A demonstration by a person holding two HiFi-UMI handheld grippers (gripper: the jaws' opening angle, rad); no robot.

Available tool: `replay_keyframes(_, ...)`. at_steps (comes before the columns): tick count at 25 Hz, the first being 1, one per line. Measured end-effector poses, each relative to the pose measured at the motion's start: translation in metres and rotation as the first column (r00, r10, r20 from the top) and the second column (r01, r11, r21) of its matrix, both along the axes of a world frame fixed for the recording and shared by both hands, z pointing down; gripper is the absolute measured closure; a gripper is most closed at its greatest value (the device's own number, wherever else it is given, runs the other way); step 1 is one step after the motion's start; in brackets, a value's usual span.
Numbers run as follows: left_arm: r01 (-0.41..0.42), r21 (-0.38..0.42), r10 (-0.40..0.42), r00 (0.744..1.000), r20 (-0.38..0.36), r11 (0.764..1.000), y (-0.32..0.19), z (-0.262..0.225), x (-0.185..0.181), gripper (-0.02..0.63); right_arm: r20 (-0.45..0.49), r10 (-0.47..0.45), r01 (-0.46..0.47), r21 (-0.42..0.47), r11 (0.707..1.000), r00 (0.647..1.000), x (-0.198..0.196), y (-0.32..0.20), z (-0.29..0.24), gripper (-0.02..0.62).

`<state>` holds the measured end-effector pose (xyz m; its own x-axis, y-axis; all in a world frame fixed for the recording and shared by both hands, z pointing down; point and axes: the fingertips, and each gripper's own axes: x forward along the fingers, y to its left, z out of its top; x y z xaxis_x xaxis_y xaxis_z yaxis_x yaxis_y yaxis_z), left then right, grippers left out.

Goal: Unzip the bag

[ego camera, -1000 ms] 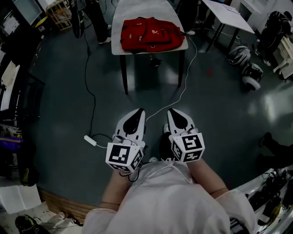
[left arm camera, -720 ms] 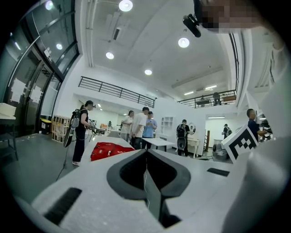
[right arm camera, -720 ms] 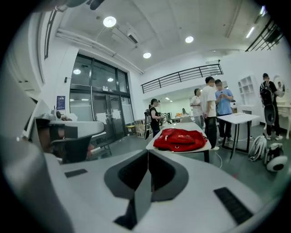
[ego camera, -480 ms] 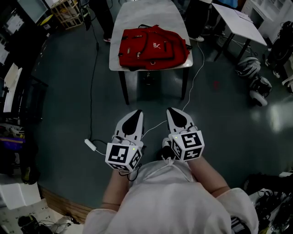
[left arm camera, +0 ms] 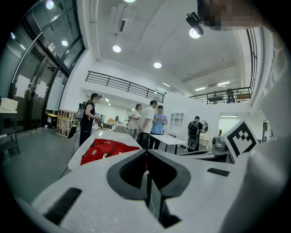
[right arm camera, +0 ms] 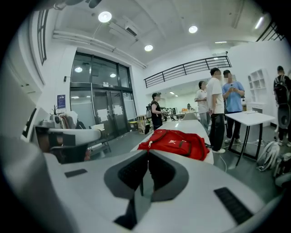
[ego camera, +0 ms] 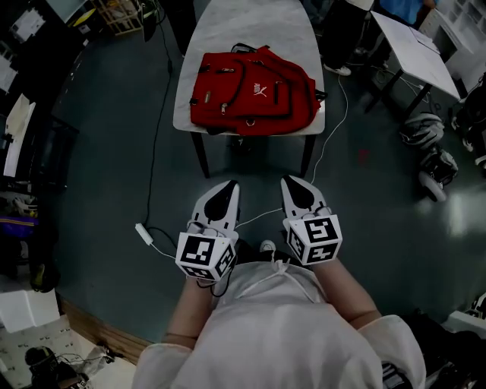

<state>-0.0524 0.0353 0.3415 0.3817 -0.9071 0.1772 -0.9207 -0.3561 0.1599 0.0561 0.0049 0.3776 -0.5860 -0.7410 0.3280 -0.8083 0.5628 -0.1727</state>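
white-shelled left gripper and right gripper sit low in front of me, side by side. both have their jaws closed together; each gripper view shows the dark pads meeting with nothing between them.

beyond the tips: bare grey floor, a white cable trailing across it toward the table legs.

red backpack lies flat on the near end of the pale table, well ahead of both grippers. no compartment gapes open that i can see.

change over the last second: table and bag have drawn nearer in the head view, while the grippers keep their place against my body. so i read this as walking up, not reaching.

task not begun. next need, by my judgement: close the gap, then pick out a zip pull. the pulls are too small to single out from here.

people stand beyond the table's far end.
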Motion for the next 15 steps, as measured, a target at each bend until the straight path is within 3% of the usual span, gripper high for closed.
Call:
replay_keyframes(7,0.01,-0.044,-0.01,1.0,0.007,0.999,-0.058,0.018,-0.023,0.584,-0.021,0.007,-0.008,-0.037,0.999,1.0,-0.015,-0.055,0.015,0.567)
replay_keyframes(15,-0.095,-0.078,0.097,0.995,0.022,0.992,-0.146,0.036,-0.046,0.584,-0.067,0.093,-0.099,-0.088,0.991,0.993,-0.036,-0.121,0.033,0.566)
